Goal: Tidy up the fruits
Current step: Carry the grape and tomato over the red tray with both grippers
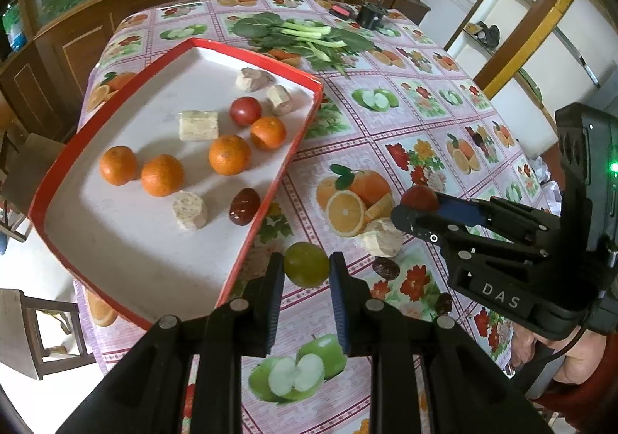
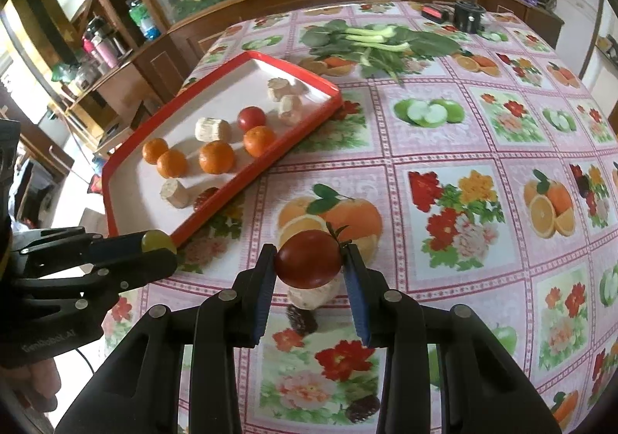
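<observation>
Presently, findings as observed:
Left gripper (image 1: pixel 306 273): fingers pressed against both sides of a green grape-like fruit (image 1: pixel 306 265), which it pinches just past the tray's near long rim, over the tablecloth.
Right gripper (image 2: pixel 309 268): fingers clamped on a red tomato (image 2: pixel 308 259) with a small green stem at its 1 o'clock; the fruit hangs above a pale cut root piece (image 2: pixel 311 295).
Below the right gripper: a dark date (image 2: pixel 302 318) lies at 6 o'clock of the root piece, touching or just beside it; cannot tell which.
Red tray (image 1: pixel 270 187): white floor, red rim, at 10 o'clock of the left gripper.
Tray contents: four oranges (image 1: pixel 229 155), a second tomato (image 1: pixel 245 111), four pale root pieces (image 1: pixel 198 125), one dark red date (image 1: pixel 244 207) near the rim.
Tablecloth (image 2: pixel 463 133): pink checks with printed fruit and flowers, covering the table.
Far end, 12 o'clock: leafy greens (image 1: pixel 305 36) with pale stems lying flat; beyond them a black cylindrical item (image 1: pixel 370 15) and a red-and-black device (image 1: pixel 342 11).
</observation>
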Available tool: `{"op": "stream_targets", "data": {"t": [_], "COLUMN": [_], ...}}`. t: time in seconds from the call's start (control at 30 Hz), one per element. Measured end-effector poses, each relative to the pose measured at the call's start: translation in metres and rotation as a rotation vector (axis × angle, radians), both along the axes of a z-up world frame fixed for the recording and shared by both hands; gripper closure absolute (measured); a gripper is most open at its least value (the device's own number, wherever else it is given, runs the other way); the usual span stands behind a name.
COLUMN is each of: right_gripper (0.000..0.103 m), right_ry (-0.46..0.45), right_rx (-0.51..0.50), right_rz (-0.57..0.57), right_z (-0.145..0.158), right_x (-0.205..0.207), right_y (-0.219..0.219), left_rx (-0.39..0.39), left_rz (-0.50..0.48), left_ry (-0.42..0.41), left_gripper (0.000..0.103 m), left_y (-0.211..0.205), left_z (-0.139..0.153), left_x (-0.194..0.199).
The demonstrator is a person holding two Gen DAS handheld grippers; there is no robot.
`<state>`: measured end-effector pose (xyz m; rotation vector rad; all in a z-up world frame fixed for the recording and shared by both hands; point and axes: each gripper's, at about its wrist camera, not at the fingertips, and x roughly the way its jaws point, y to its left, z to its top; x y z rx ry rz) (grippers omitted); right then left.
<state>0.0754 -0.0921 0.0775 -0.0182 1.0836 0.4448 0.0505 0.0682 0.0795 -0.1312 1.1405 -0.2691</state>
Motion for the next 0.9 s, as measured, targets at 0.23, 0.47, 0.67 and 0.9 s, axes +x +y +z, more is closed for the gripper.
{"op": "stream_targets", "data": {"t": [0.23,0.47,0.67,0.9], "right_gripper": [0.069,0.069,0.069,0.069], "right_ry": [-0.008,-0.012,-0.017,-0.022], "right_rx": [-0.003,-0.01,-0.008,-0.002], "right_rz": [0.034,0.063,0.077,0.08], "right_z": [0.004,0.007,0.01,0.013], "right_x": [-0.001,-0.001,-0.001,-0.002], "right_y": [0.014,0.027,0.035,0.04], "left_rx": [-0.007,-0.013,-0.021,-0.026], "left_rz": [0.034,0.06,0.078,0.084], "left_ry": [-0.008,-0.01,-0.01,-0.007], "left_gripper": [0.077,0.077,0.077,0.077], "left_y": [0.015,0.027,0.036,0.041], "left_z": [0.004,0.004,0.003,0.002], "left_x": [-0.002,-0.005,-0.004,-0.003]}}
